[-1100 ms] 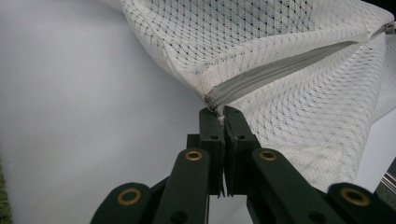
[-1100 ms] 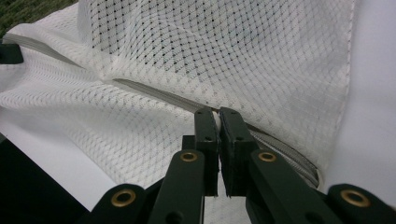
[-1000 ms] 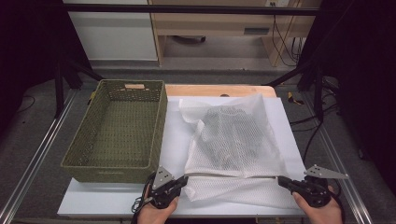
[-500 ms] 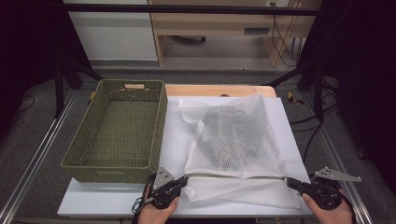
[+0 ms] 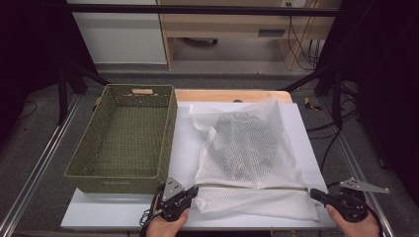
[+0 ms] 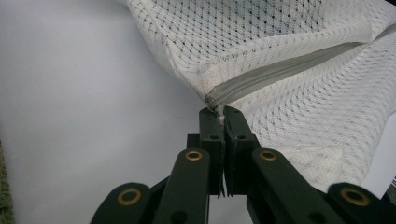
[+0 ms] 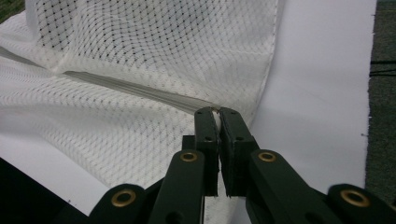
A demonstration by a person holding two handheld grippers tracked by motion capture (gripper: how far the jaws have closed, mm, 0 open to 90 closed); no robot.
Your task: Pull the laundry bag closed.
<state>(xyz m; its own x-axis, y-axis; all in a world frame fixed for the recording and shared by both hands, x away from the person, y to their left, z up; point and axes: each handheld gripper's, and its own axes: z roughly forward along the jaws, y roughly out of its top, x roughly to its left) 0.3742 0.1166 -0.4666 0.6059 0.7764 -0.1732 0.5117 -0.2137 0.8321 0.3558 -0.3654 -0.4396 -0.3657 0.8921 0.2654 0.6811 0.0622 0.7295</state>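
A white mesh laundry bag (image 5: pixel 247 153) with dark clothing inside lies on the white board (image 5: pixel 183 143). Its grey zipper (image 5: pixel 252 187) runs across the near end. My left gripper (image 5: pixel 193 191) is shut on the zipper's left end (image 6: pixel 212 99), seen closely in the left gripper view (image 6: pixel 219 113). At the bag's right edge my right gripper (image 5: pixel 314 193) is shut on the zipper's other end; the right gripper view shows the jaws (image 7: pixel 215 113) pinching a small zipper pull. The zipper line is pulled taut between both grippers.
An empty green woven basket (image 5: pixel 123 138) stands left of the bag, touching the board's left part. The table's right edge and dark floor lie just past my right hand. A wooden board edge (image 5: pixel 232 95) shows at the far end.
My right gripper has slid rightward along the bag's near end, drawing the zipper line straighter and longer. The left gripper has stayed put.
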